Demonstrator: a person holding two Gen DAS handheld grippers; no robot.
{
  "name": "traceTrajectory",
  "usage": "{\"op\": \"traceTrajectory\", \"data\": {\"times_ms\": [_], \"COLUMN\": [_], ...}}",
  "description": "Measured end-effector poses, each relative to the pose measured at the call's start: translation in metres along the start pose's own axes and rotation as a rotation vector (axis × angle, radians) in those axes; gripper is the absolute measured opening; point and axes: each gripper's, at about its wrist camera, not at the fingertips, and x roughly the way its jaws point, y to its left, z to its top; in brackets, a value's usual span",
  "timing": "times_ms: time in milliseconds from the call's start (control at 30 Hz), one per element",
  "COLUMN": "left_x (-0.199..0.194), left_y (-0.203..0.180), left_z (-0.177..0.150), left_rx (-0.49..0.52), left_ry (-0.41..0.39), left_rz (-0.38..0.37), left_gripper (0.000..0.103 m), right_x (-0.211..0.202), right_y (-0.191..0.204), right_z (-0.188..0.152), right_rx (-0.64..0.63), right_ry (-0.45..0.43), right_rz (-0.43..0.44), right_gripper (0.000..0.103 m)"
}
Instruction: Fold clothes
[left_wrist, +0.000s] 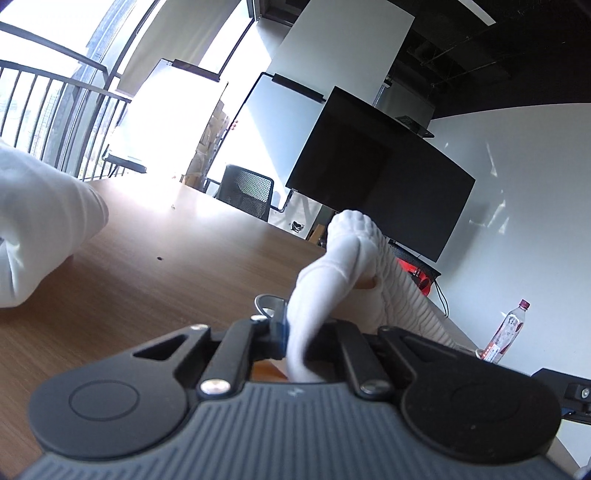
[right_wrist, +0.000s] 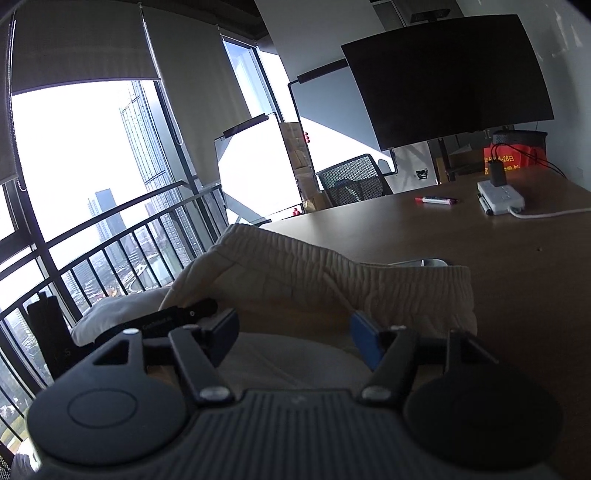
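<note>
A cream-white textured garment (right_wrist: 295, 273) lies bunched on the wooden table (right_wrist: 517, 295), its elastic waistband toward the far side. My right gripper (right_wrist: 295, 339) is open, its blue-padded fingers (right_wrist: 364, 339) spread just over the near part of the cloth, holding nothing. My left gripper (left_wrist: 295, 332) is shut on a fold of the white garment (left_wrist: 332, 273), which rises from between the jaws. Another white part of the cloth (left_wrist: 40, 229) lies at the left in the left wrist view.
A dark monitor (right_wrist: 450, 74) stands behind the table. A red marker (right_wrist: 436, 200), a white power strip (right_wrist: 500, 197) with cable and a black chair (right_wrist: 351, 181) are at the far side. A plastic bottle (left_wrist: 508, 328) stands at the right. A railing (right_wrist: 110, 240) and windows are on the left.
</note>
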Motion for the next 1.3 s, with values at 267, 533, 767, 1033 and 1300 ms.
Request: {"op": "traceTrajectory", "data": {"times_ms": [267, 533, 767, 1033, 1300], "left_x": [0.005, 0.005, 0.009, 0.012, 0.011], "left_y": [0.001, 0.000, -0.002, -0.001, -0.002], "left_z": [-0.007, -0.014, -0.019, -0.022, -0.024], "left_rx": [0.041, 0.046, 0.055, 0.033, 0.038], "left_ry": [0.055, 0.091, 0.112, 0.142, 0.146], "left_rz": [-0.039, -0.112, -0.128, -0.145, -0.145], "left_gripper": [0.007, 0.046, 0.070, 0.094, 0.097], "right_x": [0.026, 0.031, 0.021, 0.035, 0.051], "right_y": [-0.004, -0.040, -0.066, -0.081, -0.093], "right_z": [-0.008, -0.011, -0.016, -0.020, -0.032], "right_rx": [0.062, 0.182, 0.273, 0.286, 0.317], "right_ry": [0.097, 0.181, 0.184, 0.211, 0.260], "right_rz": [0.041, -0.028, -0.121, -0.193, -0.192], "right_gripper": [0.072, 0.077, 0.077, 0.078, 0.080]}}
